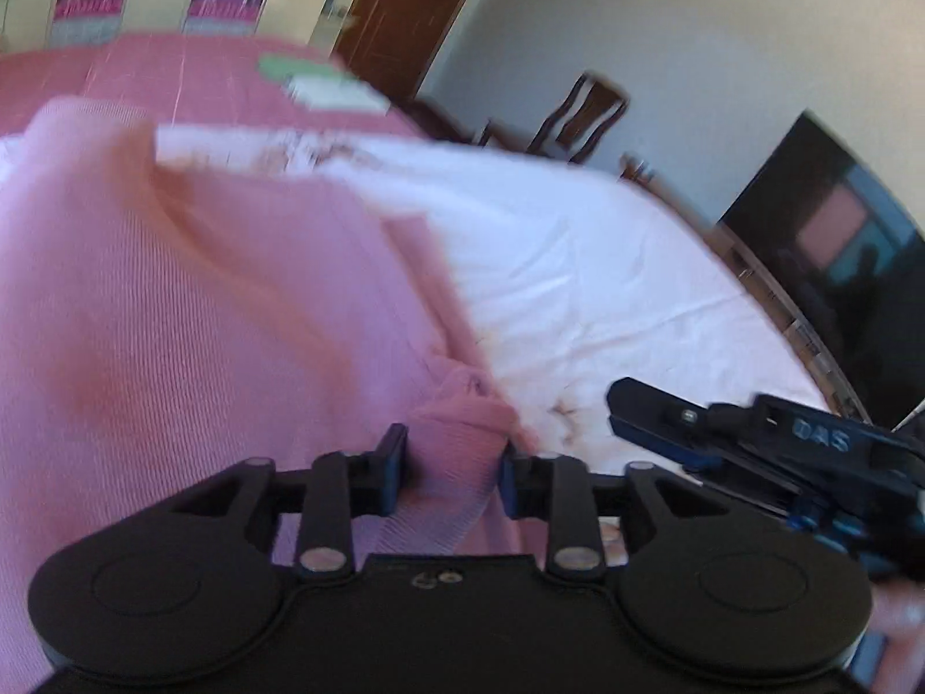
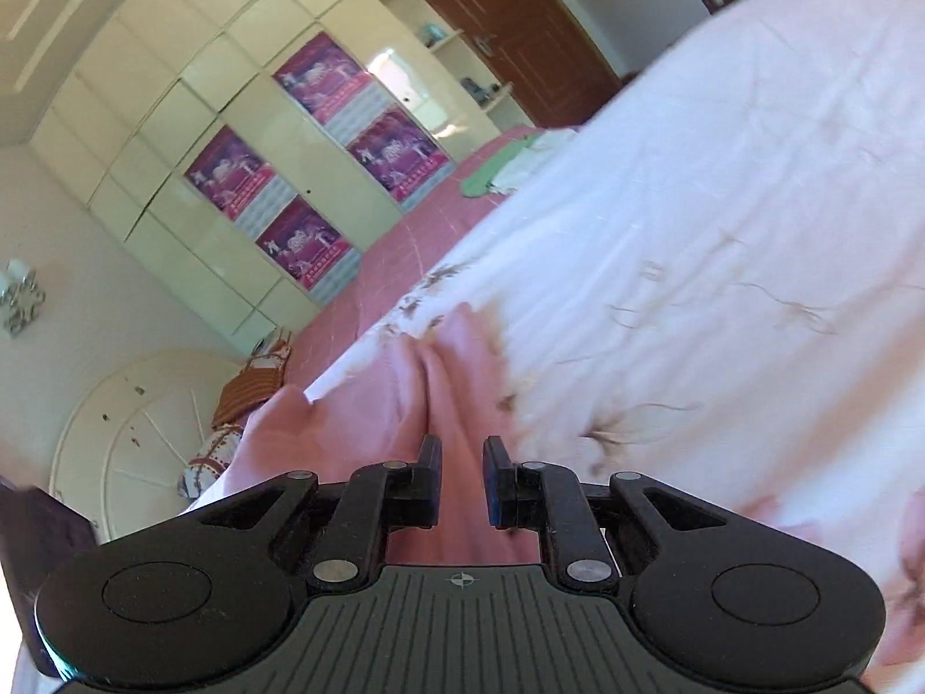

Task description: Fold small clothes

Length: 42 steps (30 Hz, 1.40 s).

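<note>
Pink knit garment (image 1: 202, 301) bunches between both clamped grippers, left gripper (image 1: 454, 477) and right gripper (image 2: 462, 483), over the white sheet (image 1: 607, 289).

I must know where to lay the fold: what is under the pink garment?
Under the pink garment lies a white sheet with faint brown print, visible only beside it. The covered part cannot be seen.

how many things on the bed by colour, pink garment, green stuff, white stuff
pink: 1, the pink garment, gripped by the left hand-held gripper and right hand-held gripper
green: 1, a green item, too blurred to identify
white: 1, a white item beside it
total: 3
</note>
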Tool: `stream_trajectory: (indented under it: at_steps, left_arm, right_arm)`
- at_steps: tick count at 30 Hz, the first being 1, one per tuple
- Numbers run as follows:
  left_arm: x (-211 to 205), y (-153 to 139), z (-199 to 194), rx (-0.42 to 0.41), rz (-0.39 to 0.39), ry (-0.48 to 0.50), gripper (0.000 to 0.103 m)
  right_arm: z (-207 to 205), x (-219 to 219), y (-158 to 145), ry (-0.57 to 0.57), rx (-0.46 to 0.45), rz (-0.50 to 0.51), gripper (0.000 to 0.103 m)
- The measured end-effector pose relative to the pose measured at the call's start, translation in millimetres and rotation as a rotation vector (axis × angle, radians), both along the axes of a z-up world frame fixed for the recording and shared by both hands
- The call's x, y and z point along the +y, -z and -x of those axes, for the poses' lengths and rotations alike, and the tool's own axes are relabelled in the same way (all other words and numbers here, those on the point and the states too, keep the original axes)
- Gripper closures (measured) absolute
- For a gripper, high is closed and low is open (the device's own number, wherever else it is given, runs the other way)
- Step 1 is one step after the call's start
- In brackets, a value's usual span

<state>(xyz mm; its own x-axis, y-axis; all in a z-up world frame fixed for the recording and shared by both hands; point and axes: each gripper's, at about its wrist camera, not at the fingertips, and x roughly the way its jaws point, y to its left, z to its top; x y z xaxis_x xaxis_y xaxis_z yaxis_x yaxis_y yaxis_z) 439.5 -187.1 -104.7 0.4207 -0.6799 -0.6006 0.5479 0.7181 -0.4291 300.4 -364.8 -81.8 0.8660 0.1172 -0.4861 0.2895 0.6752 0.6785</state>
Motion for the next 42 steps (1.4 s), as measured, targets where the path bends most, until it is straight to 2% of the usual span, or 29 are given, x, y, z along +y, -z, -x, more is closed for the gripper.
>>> stream_trajectory:
  at_steps: [1,2,3,4,6,7,9,11,13,16,21,25,27,33,34,37,38,42]
  left_arm:
    - [15.6,-6.3,5.2,-0.013,0.035,-0.020,0.049]
    - [35.6,-12.1,8.1,-0.027,0.074,-0.060,0.044]
    - [56.3,-16.9,8.5,-0.047,0.106,-0.106,0.043]
    - [75.1,-18.8,8.1,-0.071,0.109,-0.153,0.041]
    - [102.8,-22.3,-3.7,-0.119,0.029,-0.275,0.044]
    - [112.5,-17.8,-10.9,-0.117,-0.016,-0.309,0.044]
    - [126.4,-2.0,-25.7,-0.068,-0.079,-0.333,0.046]
    - [136.8,19.4,-35.5,0.003,-0.130,-0.312,0.043]
    - [154.2,31.5,-30.9,0.019,-0.064,-0.332,0.041]
    - [151.5,30.0,-29.5,0.011,-0.071,-0.340,0.041]
    - [156.3,31.4,-28.9,0.017,-0.050,-0.325,0.040]
    - [156.4,31.0,-30.4,0.018,-0.052,-0.310,0.040]
    - [156.3,31.5,-30.8,0.016,-0.049,-0.308,0.040]
    - [155.1,28.1,-33.3,0.029,-0.055,-0.305,0.040]
    - [155.7,22.8,-35.7,0.028,-0.052,-0.300,0.042]
    - [158.7,1.5,-44.0,-0.083,-0.040,-0.319,0.042]
    - [159.2,-1.0,-53.0,-0.083,-0.054,-0.334,0.043]
    - [154.3,7.4,-87.0,0.002,-0.077,-0.331,0.039]
  right_arm:
    - [5.5,-5.6,-3.8,0.003,-0.010,-0.005,0.076]
    - [11.1,-8.5,-7.1,0.006,-0.028,-0.002,0.046]
    - [14.9,-6.7,-12.1,0.009,-0.055,0.008,0.034]
    - [17.3,-6.5,-15.4,-0.008,-0.079,0.006,0.031]
    - [13.9,-3.0,-19.6,-0.062,-0.108,-0.021,0.031]
    - [8.7,3.8,-20.0,-0.098,-0.120,-0.028,0.031]
    - [-7.2,18.5,-20.8,-0.156,-0.112,-0.023,0.037]
    - [-21.5,30.8,-19.2,-0.193,-0.089,-0.012,0.043]
    - [-37.2,42.8,-14.7,-0.219,-0.049,0.032,0.046]
    - [-52.9,52.5,-5.0,-0.258,0.028,0.071,0.047]
    - [-71.9,54.5,9.6,-0.277,0.077,0.134,0.047]
    - [-90.0,50.7,18.5,-0.332,0.108,0.072,0.047]
    - [-92.9,50.5,14.6,-0.373,0.076,0.045,0.047]
    - [-114.9,59.2,16.5,-0.424,0.121,0.096,0.052]
    - [-118.6,62.2,15.0,-0.434,0.130,0.114,0.052]
    - [-124.7,72.0,13.4,-0.448,0.156,0.187,0.059]
    - [-124.9,74.4,12.2,-0.452,0.159,0.206,0.061]
    - [-125.7,88.3,9.2,-0.466,0.167,0.322,0.065]
